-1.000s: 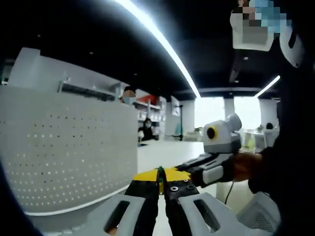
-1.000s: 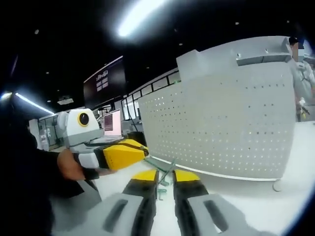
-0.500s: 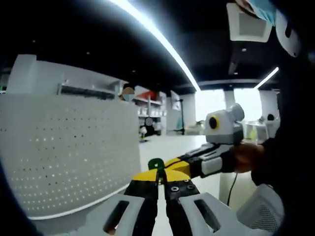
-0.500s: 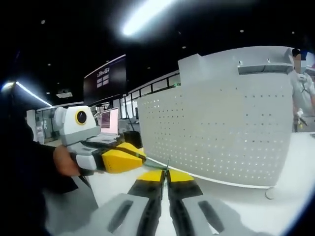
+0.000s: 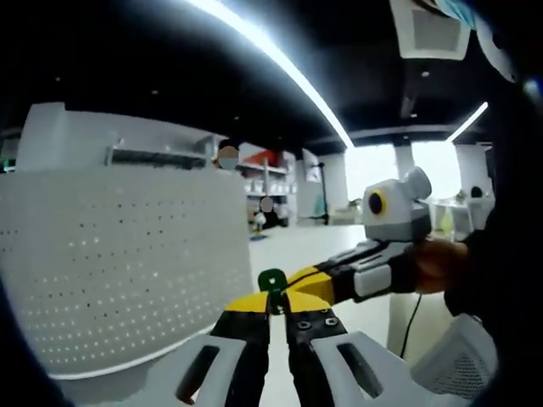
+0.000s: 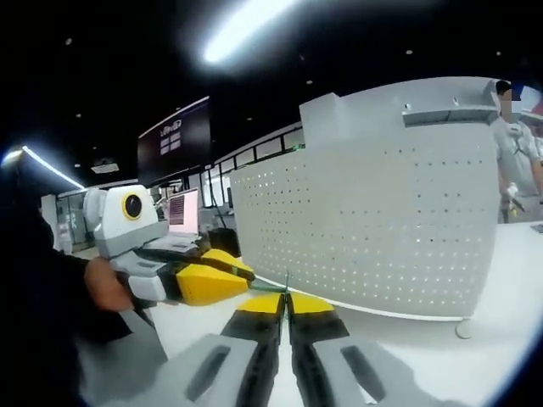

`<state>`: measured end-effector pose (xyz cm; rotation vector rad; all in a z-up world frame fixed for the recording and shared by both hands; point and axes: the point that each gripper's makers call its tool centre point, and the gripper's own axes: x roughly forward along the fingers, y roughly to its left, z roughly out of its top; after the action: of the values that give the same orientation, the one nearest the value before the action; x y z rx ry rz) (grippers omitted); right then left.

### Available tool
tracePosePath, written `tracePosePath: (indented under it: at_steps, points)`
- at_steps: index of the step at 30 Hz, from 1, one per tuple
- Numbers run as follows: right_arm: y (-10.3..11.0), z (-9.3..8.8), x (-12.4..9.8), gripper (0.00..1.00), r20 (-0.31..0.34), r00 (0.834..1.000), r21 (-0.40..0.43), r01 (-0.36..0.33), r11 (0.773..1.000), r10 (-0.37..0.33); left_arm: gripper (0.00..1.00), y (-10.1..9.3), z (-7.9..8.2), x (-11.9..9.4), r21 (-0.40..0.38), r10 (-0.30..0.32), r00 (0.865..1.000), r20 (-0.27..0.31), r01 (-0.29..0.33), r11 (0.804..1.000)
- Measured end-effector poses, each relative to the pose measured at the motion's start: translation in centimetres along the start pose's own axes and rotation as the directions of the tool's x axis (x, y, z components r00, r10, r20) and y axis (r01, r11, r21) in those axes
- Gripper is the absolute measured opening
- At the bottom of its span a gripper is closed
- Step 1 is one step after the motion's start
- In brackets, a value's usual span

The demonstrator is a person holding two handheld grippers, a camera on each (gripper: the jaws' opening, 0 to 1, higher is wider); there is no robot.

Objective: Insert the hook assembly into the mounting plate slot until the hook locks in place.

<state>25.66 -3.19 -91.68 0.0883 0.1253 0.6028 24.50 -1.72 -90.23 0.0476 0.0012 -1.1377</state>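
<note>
In the left gripper view, the left hand-held gripper (image 5: 275,315) has its two yellow-tipped jaws pressed together on a small green hook assembly (image 5: 271,281), whose rounded green top stands up just above the jaw tips. The right hand-held gripper (image 5: 318,284) reaches in from the right of this view, held in a person's hand (image 5: 439,264), and its yellow tip lies just beside the green piece, touching it or very nearly so. To the left stands a large white perforated mounting plate (image 5: 119,254), upright on the white table (image 5: 297,250), near that table's left edge. The hook is held apart from the plate, in the air in front of its curved lower rim.

In the right gripper view, the right hand-held gripper (image 6: 285,303) is closed, jaws together with a thin dark-green sliver standing between their tips; this looks like an edge of the hook assembly (image 6: 286,284), though it is too small to be sure. The left hand-held gripper (image 6: 222,273) comes in from the left, its yellow tip pointing toward the right one's jaws and close beside them, with a hand (image 6: 106,284) behind it. The mounting plate (image 6: 373,229) rises behind both grippers, its rows of small holes facing the camera, its base resting on the table (image 6: 475,339). A person in a light shirt (image 6: 519,153) stands past the plate's right end.
</note>
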Motion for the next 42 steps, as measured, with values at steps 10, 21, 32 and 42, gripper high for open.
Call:
tracePosePath:
  at_steps: [10,21,32,42]
  points:
    - [0.2,0.4,0.1,0.00,0.027,1.000,-0.013,-0.011,1.000,0.011,0.04,0.2,0.0,0.2,-0.053,0.023,1.000,0.007,-0.022,0.998]
    - [0.6,0.1,0.1,0.02,0.018,0.999,-0.044,-0.026,0.999,0.027,0.03,0.5,-0.2,0.1,-0.075,0.024,1.000,0.007,-0.023,0.997]
    - [0.8,0.0,0.4,0.09,0.003,0.999,-0.036,-0.041,0.999,0.041,0.02,1.6,-0.1,-0.8,-0.038,0.062,0.998,0.007,-0.061,0.997]
    - [0.5,0.3,0.0,0.06,0.037,0.998,0.112,-0.050,0.992,0.046,0.02,0.9,0.1,-0.6,0.005,0.029,0.999,0.017,-0.030,1.000]
